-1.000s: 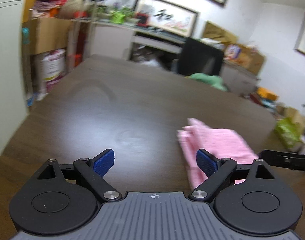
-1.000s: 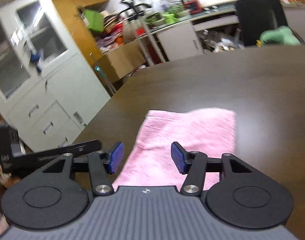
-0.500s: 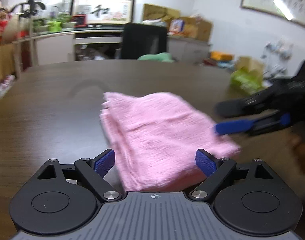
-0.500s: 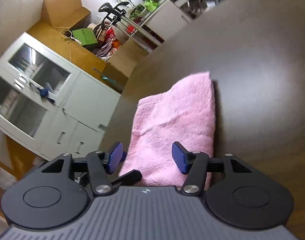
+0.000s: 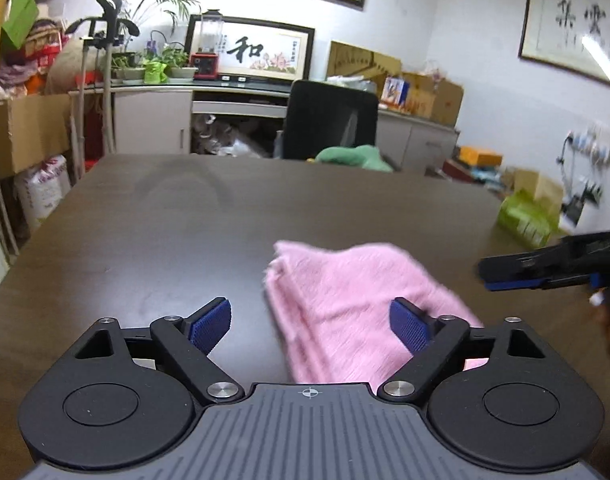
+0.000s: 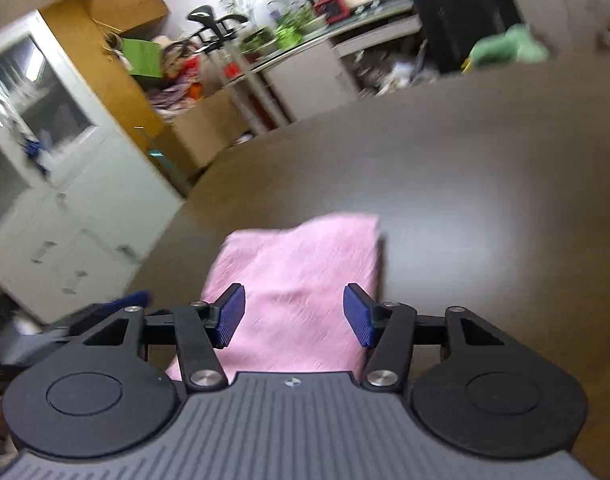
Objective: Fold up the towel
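Observation:
A pink towel (image 5: 353, 304), folded into a thick stack, lies on the dark wooden table (image 5: 185, 232). My left gripper (image 5: 309, 326) is open and empty, held just above the towel's near left part. The right gripper shows at the right edge of the left wrist view (image 5: 545, 270), beside the towel. In the right wrist view the towel (image 6: 301, 280) lies in front of my right gripper (image 6: 293, 316), which is open and empty, its blue pads (image 6: 231, 314) spread over the towel's near end.
A black chair (image 5: 331, 124) with a green cloth (image 5: 355, 156) stands at the table's far edge. A white cabinet (image 6: 57, 208) and cardboard boxes (image 5: 25, 128) stand to the left. A green bag (image 5: 525, 220) sits off the right edge.
Both grippers have swung and pulled back slightly. The towel sits more to the right in the left view. The right gripper has levelled out and stays open above the towel.

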The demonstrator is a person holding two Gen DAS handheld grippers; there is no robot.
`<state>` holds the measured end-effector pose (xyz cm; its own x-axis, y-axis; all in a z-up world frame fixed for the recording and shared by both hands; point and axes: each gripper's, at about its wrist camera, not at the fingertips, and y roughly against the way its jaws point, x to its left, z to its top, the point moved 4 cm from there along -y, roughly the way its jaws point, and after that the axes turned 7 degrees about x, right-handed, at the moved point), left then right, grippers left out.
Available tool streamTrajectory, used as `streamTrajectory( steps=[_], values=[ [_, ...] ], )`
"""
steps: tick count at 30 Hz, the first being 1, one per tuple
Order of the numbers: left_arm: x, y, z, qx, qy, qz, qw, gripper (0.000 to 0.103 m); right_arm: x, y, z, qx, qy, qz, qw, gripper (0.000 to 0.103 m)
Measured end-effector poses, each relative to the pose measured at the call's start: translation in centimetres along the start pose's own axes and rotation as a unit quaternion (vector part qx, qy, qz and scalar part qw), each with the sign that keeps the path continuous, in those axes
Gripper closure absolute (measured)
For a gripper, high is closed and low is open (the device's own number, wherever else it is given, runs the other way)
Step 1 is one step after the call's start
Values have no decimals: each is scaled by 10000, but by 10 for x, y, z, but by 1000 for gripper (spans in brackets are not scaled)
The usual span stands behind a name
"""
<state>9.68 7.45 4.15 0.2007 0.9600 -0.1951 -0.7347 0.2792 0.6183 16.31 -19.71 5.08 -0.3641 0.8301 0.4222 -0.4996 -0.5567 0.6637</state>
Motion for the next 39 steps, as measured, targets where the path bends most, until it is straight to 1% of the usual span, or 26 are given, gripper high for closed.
streamTrajectory(
  steps=[3, 4, 5, 6, 7, 9, 11, 12, 13, 16, 19, 20, 21, 23, 24, 25, 27, 29, 30, 32, 33, 36, 39],
  values=[
    [-18, -13, 15, 115, 18, -592, 9982, 22, 4, -6, 14, -231, 161, -652, 9975, 46],
    [-22, -18, 18, 145, 27, -727, 9972, 22, 3, -8, 16, -275, 120, -735, 9968, 46],
    [-26, -24, 22, 175, 36, -863, 9961, 22, 2, -10, 17, -290, 72, -729, 9969, 46],
    [-27, -28, 23, 201, 48, -911, 9956, 22, 0, -13, 17, -292, 24, -708, 9971, 46],
    [-26, -35, 24, 272, 100, -888, 9956, 24, -2, -15, 16, -270, 4, -686, 9973, 45],
    [-16, -56, 20, 538, 293, -794, 9950, 28, -5, -18, 14, -215, 43, -694, 9973, 44],
    [-2, -69, 14, 774, 501, -588, 9940, 29, -8, -19, 12, -192, 168, -759, 9968, 44],
    [4, -73, 11, 849, 591, -536, 9932, 32, -9, -20, 12, -183, 220, -792, 9964, 44],
    [10, -77, 9, 900, 672, -519, 9923, 33, -8, -21, 13, -174, 242, -809, 9963, 43],
    [13, -77, 8, 874, 615, -481, 9931, 34, -1, -26, 18, -106, 374, -690, 9969, 43],
    [9, -77, 5, 845, 421, -359, 9949, 34, 9, -35, 20, 15, 607, -601, 9963, 43],
    [7, -76, 4, 839, 328, -300, 9955, 34, 11, -38, 20, 52, 631, -532, 9966, 43],
    [5, -75, 3, 851, 236, -209, 9959, 34, 13, -43, 21, 113, 608, -341, 9975, 43],
    [3, -74, 2, 890, 67, -1, 9960, 30, 12, -51, 24, 288, 356, 270, 9986, 43],
    [2, -75, 0, 935, -2, 138, 9955, 25, 10, -55, 25, 366, 174, 566, 9976, 43],
    [3, -77, -1, 972, -17, 206, 9951, 23, 8, -60, 26, 413, 32, 731, 9965, 43],
    [4, -79, -1, 998, -3, 226, 9947, 22, 3, -70, 27, 512, -42, 677, 9964, 43],
    [5, -75, 1, 963, -2, 261, 9950, 23, -1, -76, 24, 584, -88, 552, 9967, 44],
    [6, -71, 4, 897, -27, 347, 9954, 23, -2, -76, 23, 597, -83, 508, 9969, 44],
    [8, -63, 7, 748, -91, 551, 9956, 24, 1, -69, 24, 525, -20, 415, 9978, 44],
    [9, -60, 8, 704, -104, 597, 9957, 25, 5, -60, 24, 419, 60, 389, 9983, 43],
    [13, -39, 13, 431, -104, 630, 9970, 25, 12, -41, 19, 249, 203, 446, 9985, 42],
    [12, -23, 13, 246, -133, 651, 9975, 24, 16, -33, 7, 349, 323, 473, 9978, 39]
  ],
)
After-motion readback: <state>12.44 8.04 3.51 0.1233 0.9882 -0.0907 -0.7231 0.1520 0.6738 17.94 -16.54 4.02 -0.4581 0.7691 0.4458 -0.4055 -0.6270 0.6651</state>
